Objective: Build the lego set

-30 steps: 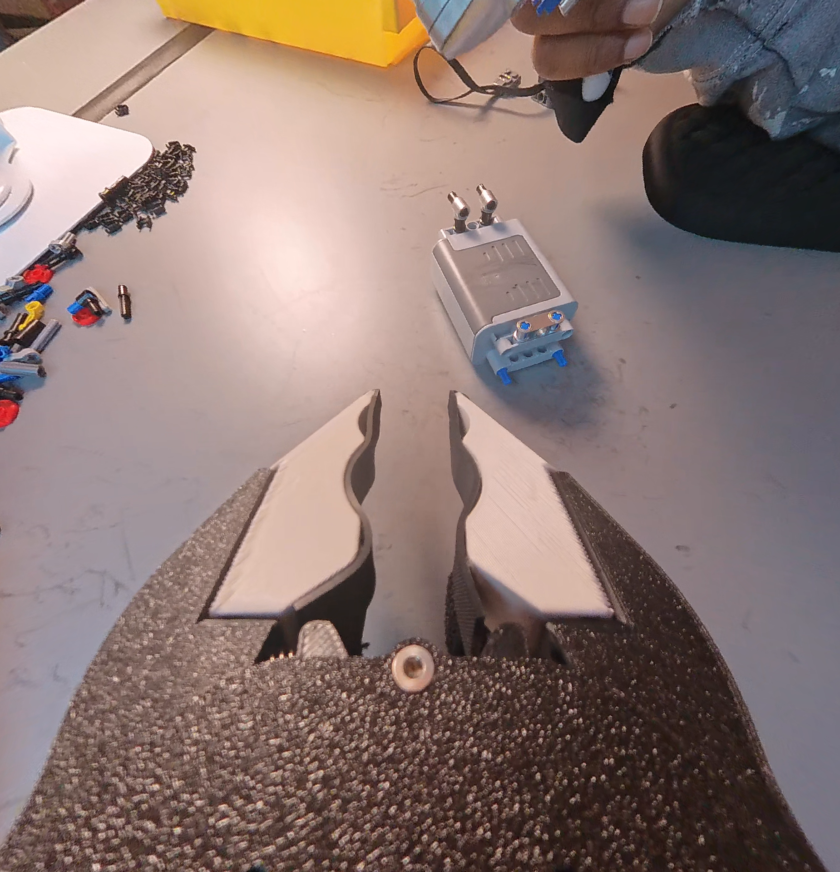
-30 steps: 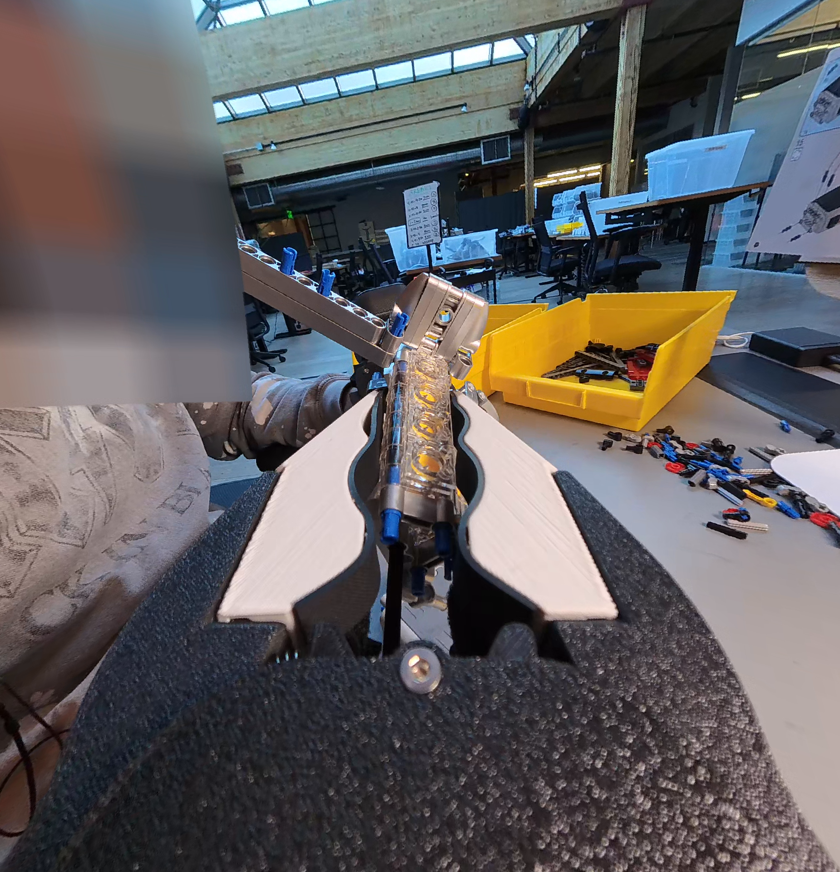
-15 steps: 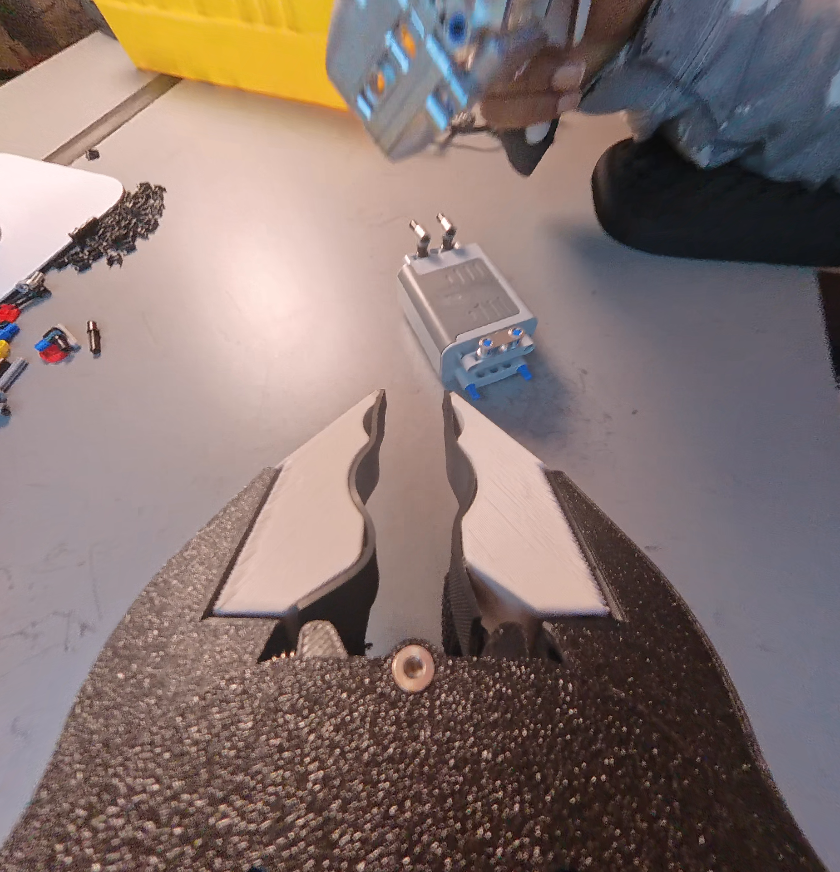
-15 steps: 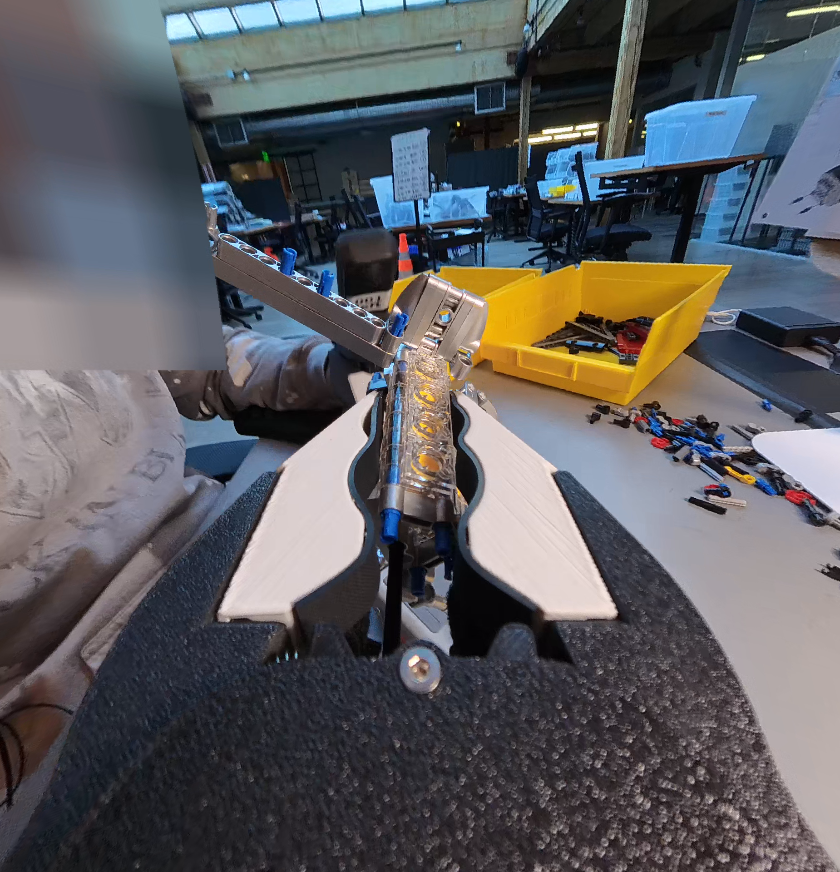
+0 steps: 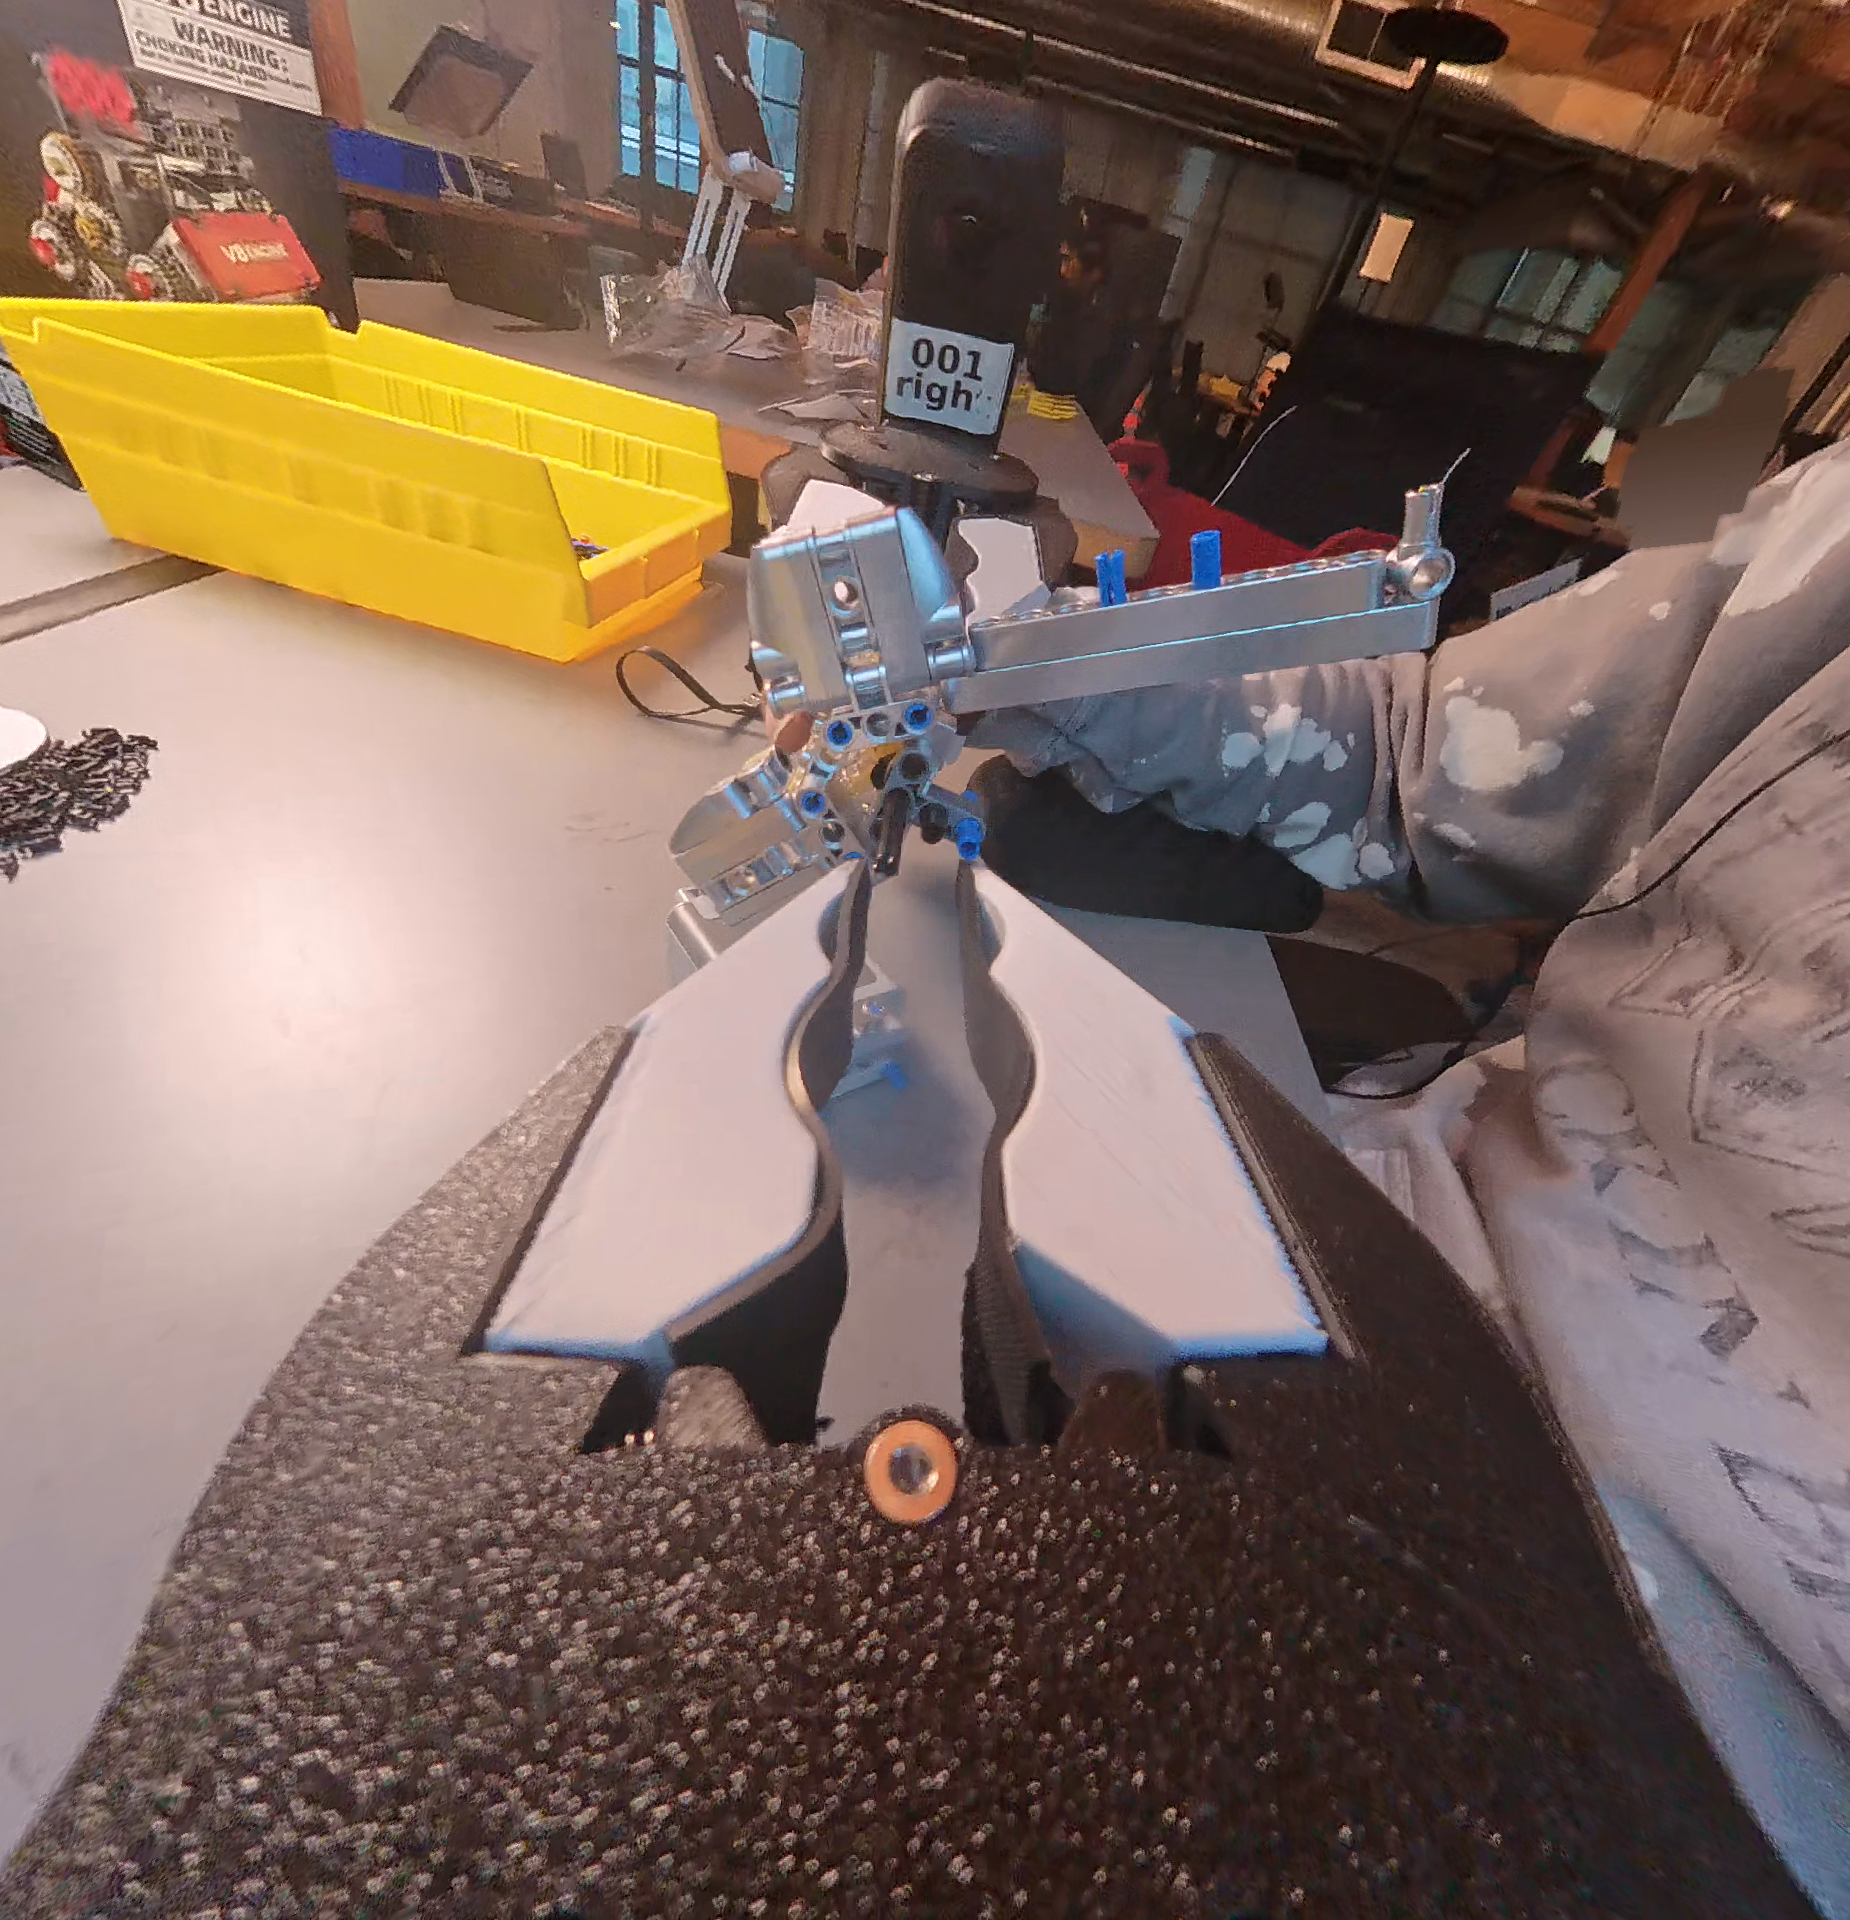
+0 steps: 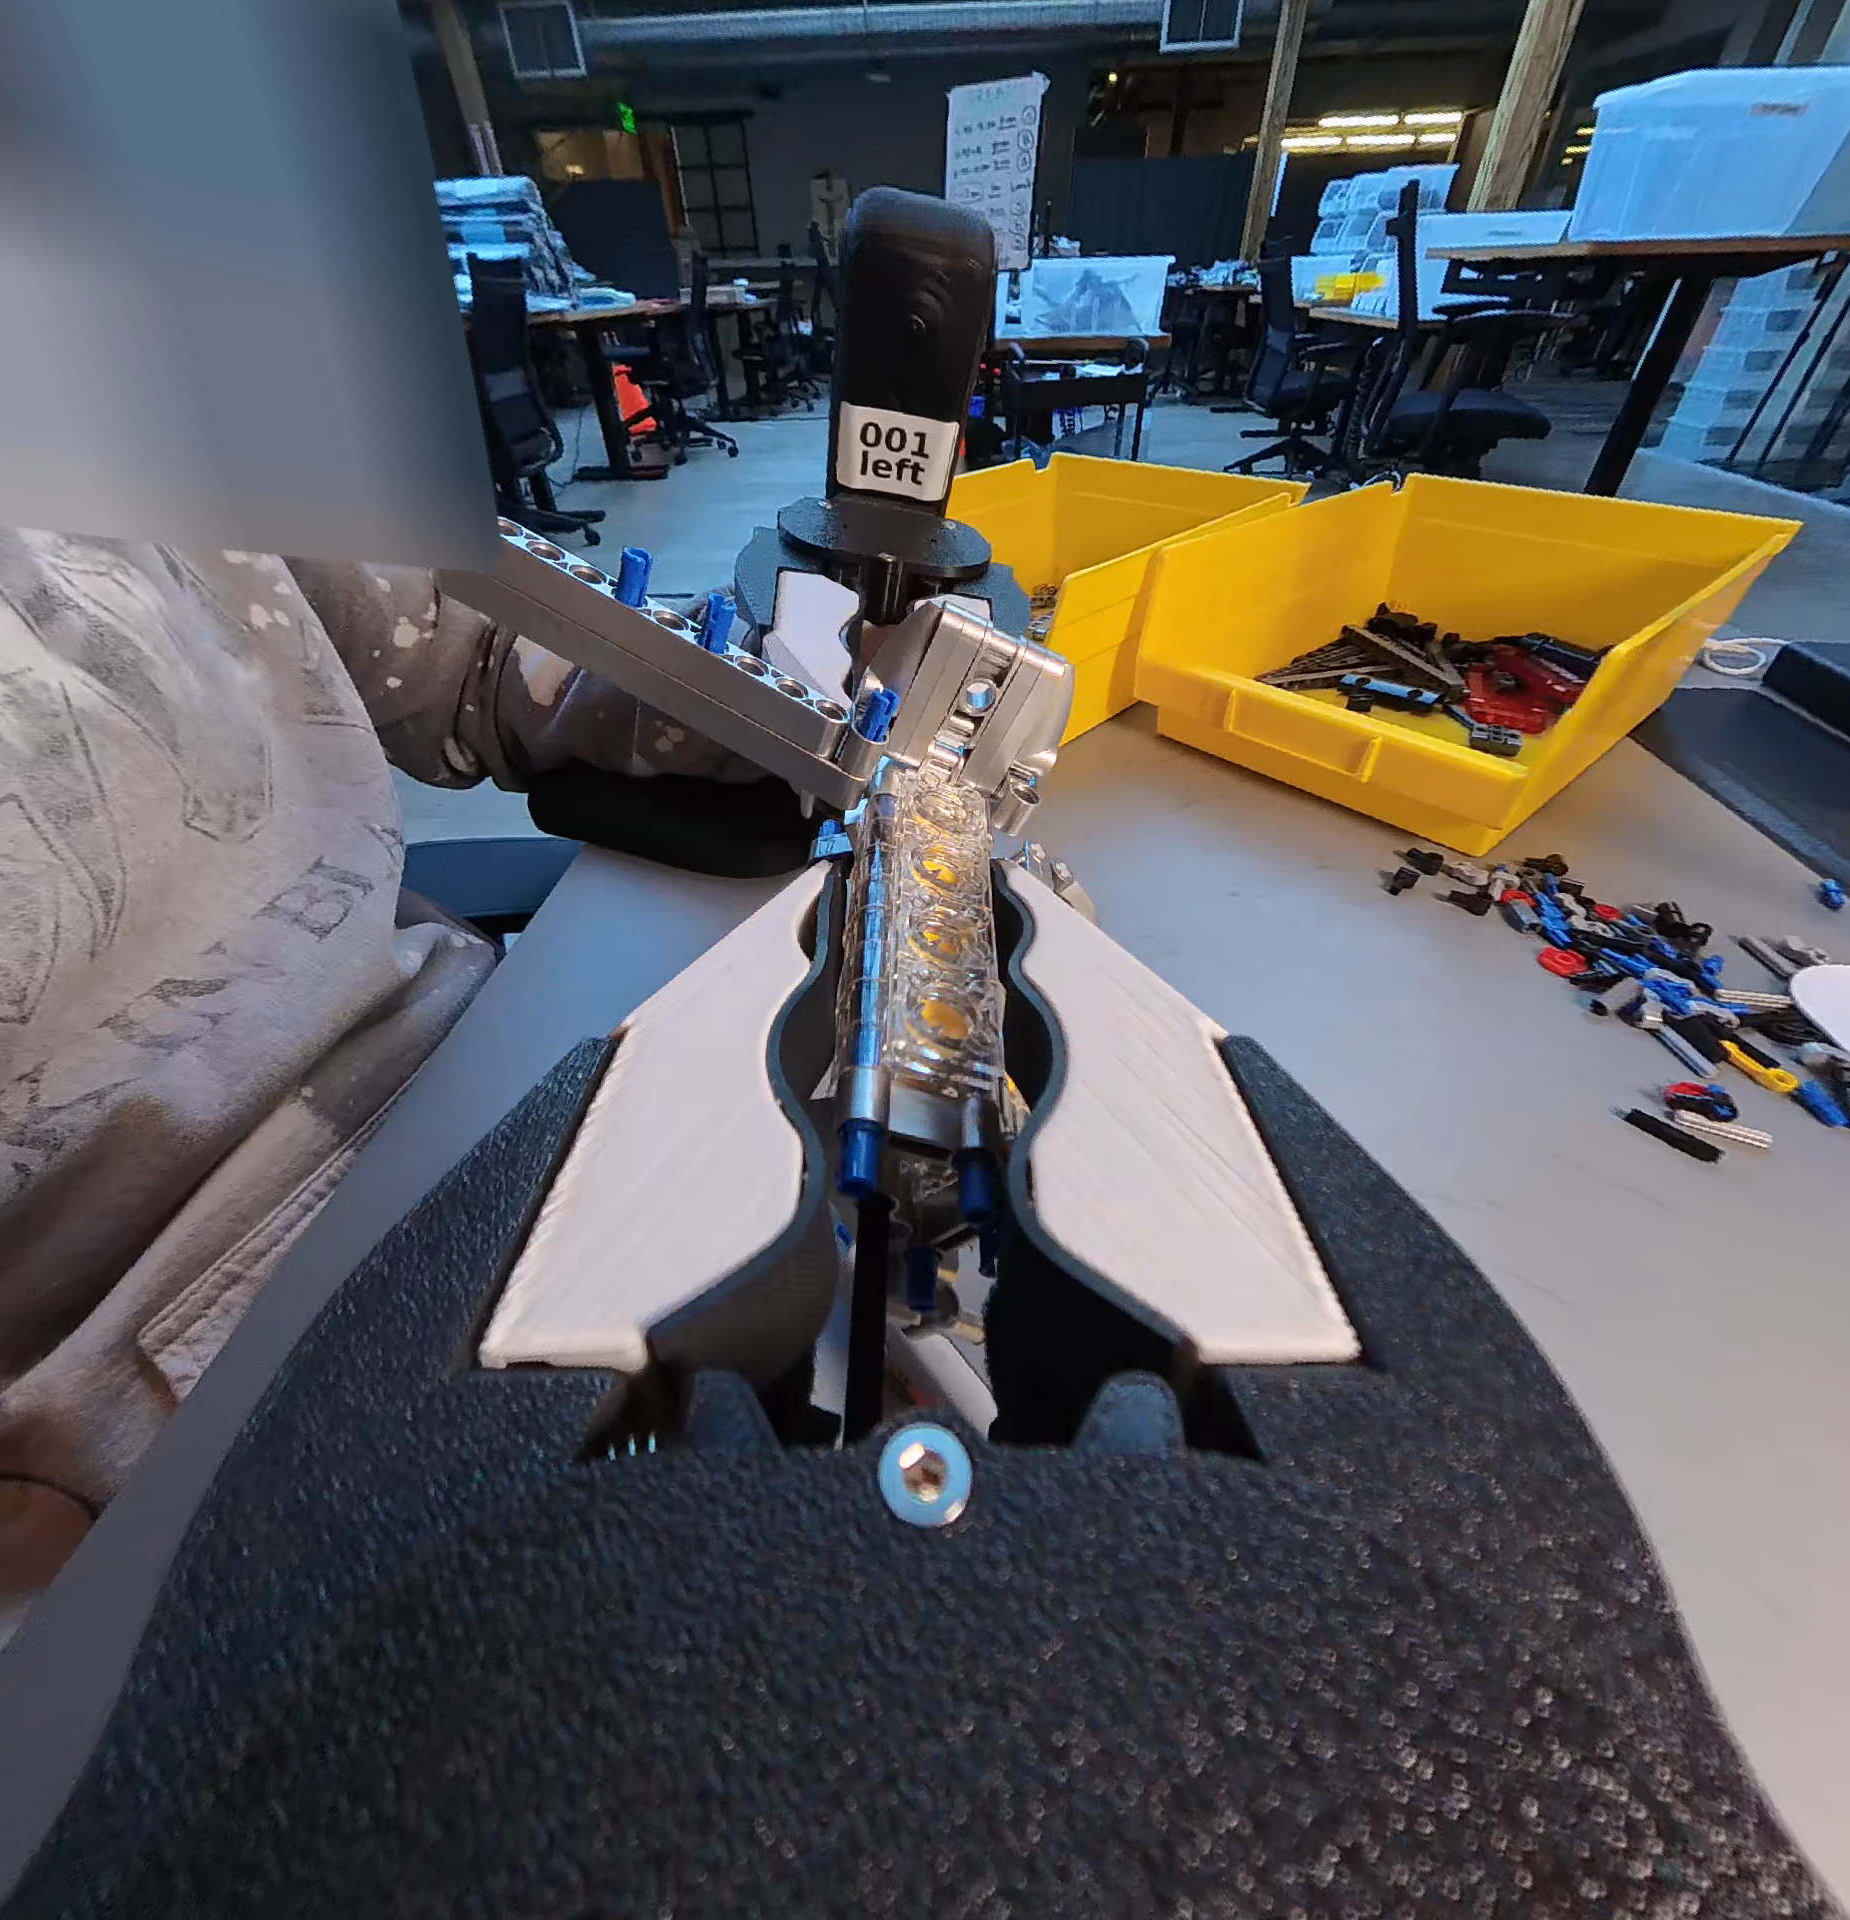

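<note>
My right gripper (image 6: 916, 878) is shut on a brick-built assembly (image 6: 926, 987) with a clear cylinder block and yellow pistons inside. A grey block (image 6: 988, 686) and a long grey beam (image 6: 672, 665) with blue pins stick out past its tips. In the left wrist view the same assembly (image 5: 848, 634) hangs above the table, its beam (image 5: 1191, 634) pointing right. My left gripper (image 5: 910, 883) is open by a narrow gap and empty, its tips just below the assembly's black axle (image 5: 888, 836). A small grey block (image 5: 692, 930) lies on the table behind its left finger.
Yellow bins stand at the back (image 5: 381, 468), one holding black and red parts (image 6: 1472, 665). Loose small parts (image 6: 1648, 966) and a pile of black pins (image 5: 48, 790) lie on the grey table (image 5: 277, 987). A person's sleeve (image 5: 1264, 748) rests at the table edge. My hands' fingertips stand some 5 centimeters from each other.
My left gripper has tilted up from looking down at the table to facing the assembly. The right gripper, still shut on the assembly, has come close in front of it.
</note>
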Demonstrator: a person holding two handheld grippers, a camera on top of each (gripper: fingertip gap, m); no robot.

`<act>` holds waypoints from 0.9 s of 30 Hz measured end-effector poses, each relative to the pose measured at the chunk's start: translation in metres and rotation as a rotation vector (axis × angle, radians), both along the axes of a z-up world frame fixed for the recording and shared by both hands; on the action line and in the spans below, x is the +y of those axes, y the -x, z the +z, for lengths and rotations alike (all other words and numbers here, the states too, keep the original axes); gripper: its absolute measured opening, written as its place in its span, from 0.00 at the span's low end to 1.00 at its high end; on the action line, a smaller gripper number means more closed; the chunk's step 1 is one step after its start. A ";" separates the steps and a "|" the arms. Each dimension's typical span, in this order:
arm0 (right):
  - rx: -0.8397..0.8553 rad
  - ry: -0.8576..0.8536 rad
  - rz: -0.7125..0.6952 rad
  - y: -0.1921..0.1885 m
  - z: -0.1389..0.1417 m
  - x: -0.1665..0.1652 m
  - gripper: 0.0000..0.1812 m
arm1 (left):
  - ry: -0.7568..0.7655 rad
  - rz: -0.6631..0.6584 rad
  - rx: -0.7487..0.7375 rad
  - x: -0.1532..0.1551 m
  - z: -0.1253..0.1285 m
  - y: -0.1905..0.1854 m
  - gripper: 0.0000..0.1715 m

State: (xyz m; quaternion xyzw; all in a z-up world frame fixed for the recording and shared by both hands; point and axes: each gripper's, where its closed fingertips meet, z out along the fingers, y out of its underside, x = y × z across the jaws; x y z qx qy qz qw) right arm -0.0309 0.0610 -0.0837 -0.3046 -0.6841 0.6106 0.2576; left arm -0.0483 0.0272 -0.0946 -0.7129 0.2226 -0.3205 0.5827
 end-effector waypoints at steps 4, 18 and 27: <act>0.002 0.000 0.030 -0.002 -0.001 -0.007 0.14 | -0.043 0.013 0.050 -0.001 0.001 -0.003 0.03; 0.057 -0.456 -0.154 0.013 -0.024 0.004 0.15 | -0.357 0.182 0.540 0.000 0.005 0.003 0.02; 0.090 -0.866 -0.280 0.021 -0.045 0.018 0.13 | -0.347 0.195 0.617 0.006 -0.012 0.007 0.01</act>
